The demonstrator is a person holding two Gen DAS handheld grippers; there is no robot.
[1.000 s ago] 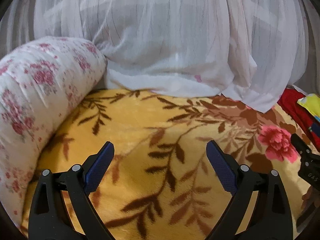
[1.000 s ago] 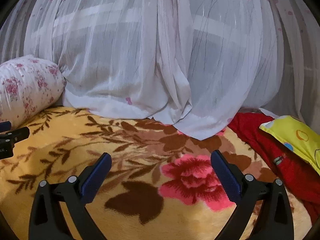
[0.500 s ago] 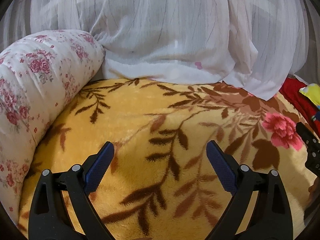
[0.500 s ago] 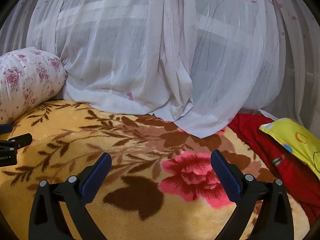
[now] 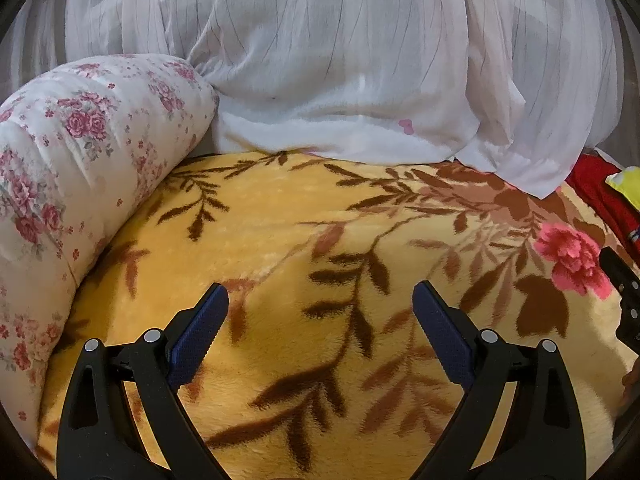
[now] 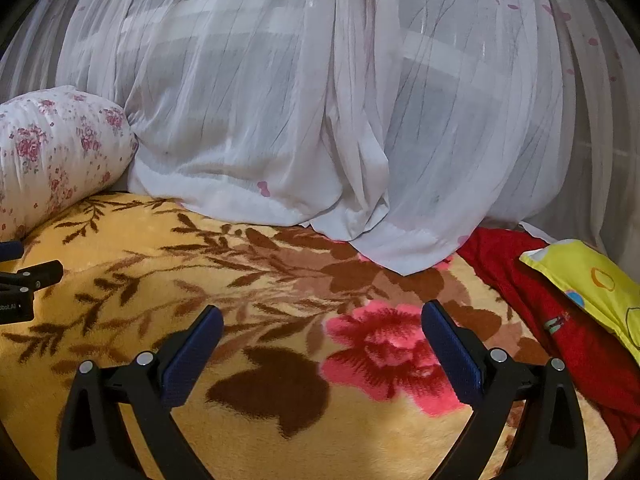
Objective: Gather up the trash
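No piece of trash shows in either view. My left gripper (image 5: 320,294) is open and empty, held low over a yellow blanket (image 5: 280,220) with brown leaves. My right gripper (image 6: 322,314) is open and empty over the same blanket (image 6: 132,240), above a pink flower print (image 6: 392,352). The left gripper's side shows at the left edge of the right wrist view (image 6: 24,288). The right gripper's side shows at the right edge of the left wrist view (image 5: 624,292).
A white sheer curtain (image 5: 340,60) hangs down onto the blanket's far edge (image 6: 320,100). A floral bolster pillow (image 5: 72,168) lies at the left (image 6: 56,152). A red cloth (image 6: 540,300) and a yellow pillow (image 6: 592,292) lie at the right.
Both grippers have pulled back and tilted a little, so more blanket shows and the curtain and bolster sit higher in view. Both stay open and empty.
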